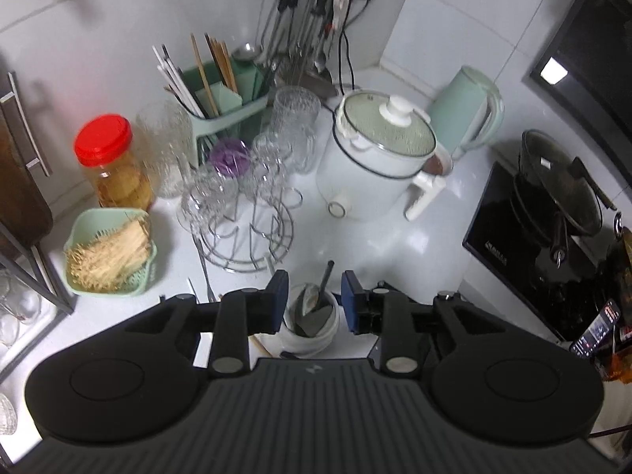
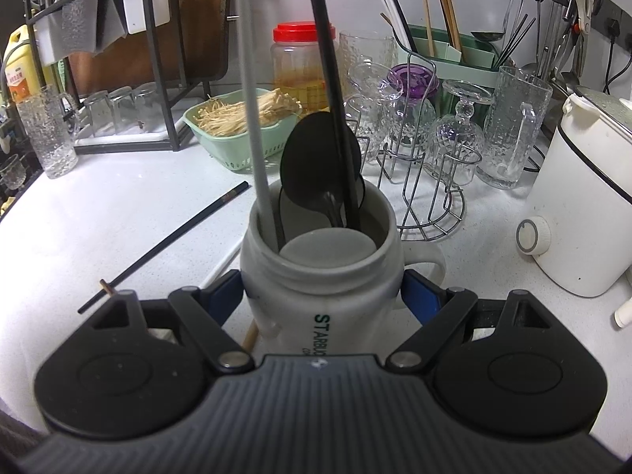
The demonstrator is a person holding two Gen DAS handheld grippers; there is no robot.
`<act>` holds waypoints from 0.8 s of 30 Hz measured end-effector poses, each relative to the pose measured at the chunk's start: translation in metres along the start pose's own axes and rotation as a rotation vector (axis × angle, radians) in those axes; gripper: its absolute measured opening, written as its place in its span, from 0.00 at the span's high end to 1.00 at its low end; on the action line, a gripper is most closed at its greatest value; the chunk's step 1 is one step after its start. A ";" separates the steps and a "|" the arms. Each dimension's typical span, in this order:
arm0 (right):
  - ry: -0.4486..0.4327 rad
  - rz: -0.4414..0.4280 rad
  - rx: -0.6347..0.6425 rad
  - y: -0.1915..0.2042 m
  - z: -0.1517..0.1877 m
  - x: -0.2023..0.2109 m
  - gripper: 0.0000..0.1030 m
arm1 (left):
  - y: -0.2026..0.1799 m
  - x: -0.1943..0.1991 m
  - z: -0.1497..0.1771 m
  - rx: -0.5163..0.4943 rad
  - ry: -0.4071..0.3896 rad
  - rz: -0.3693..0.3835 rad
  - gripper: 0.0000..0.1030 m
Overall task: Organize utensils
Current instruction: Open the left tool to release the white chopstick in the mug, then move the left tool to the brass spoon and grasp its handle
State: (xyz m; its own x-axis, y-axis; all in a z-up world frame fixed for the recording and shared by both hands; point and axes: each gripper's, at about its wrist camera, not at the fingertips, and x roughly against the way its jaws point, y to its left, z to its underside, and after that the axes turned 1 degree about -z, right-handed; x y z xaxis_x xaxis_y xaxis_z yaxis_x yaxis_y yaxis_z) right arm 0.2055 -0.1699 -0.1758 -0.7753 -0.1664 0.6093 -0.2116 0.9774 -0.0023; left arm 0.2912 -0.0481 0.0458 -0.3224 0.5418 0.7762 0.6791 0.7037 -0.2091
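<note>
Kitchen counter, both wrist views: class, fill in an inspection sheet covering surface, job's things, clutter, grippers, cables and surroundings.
Surface: white counter, crowded towards the back.
Job's things: white mug holding a black spoon and a grey one; black chopstick lying loose beside it; green utensil caddy with chopsticks.
Clutter: glasses on a wire rack, red-lidded jar, green basket, white cooker, kettle.
Grippers: left gripper open above the mug, nothing between its pads; right gripper shut on the mug.
Cables: black cord down the wall from a socket.
Surroundings: tiled wall, hanging utensils, induction hob with a wok.
</note>
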 end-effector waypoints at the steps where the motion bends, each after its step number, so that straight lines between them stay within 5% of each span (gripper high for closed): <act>1: 0.000 0.000 0.000 0.000 0.000 0.000 0.14 | 0.001 0.005 0.001 0.006 -0.014 -0.004 0.67; 12: -0.003 0.007 -0.004 0.001 0.001 0.000 0.14 | 0.026 0.036 0.022 0.109 -0.113 -0.044 0.67; 24: 0.003 0.017 -0.016 0.002 0.000 0.000 0.14 | 0.051 0.027 0.054 0.211 -0.110 -0.064 0.67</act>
State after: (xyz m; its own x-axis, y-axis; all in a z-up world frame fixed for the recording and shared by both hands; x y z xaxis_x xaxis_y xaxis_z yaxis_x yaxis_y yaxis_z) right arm 0.2047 -0.1677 -0.1760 -0.7768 -0.1491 0.6118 -0.1889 0.9820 -0.0005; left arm 0.2813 0.0273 0.0243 -0.4384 0.5316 0.7247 0.5056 0.8125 -0.2901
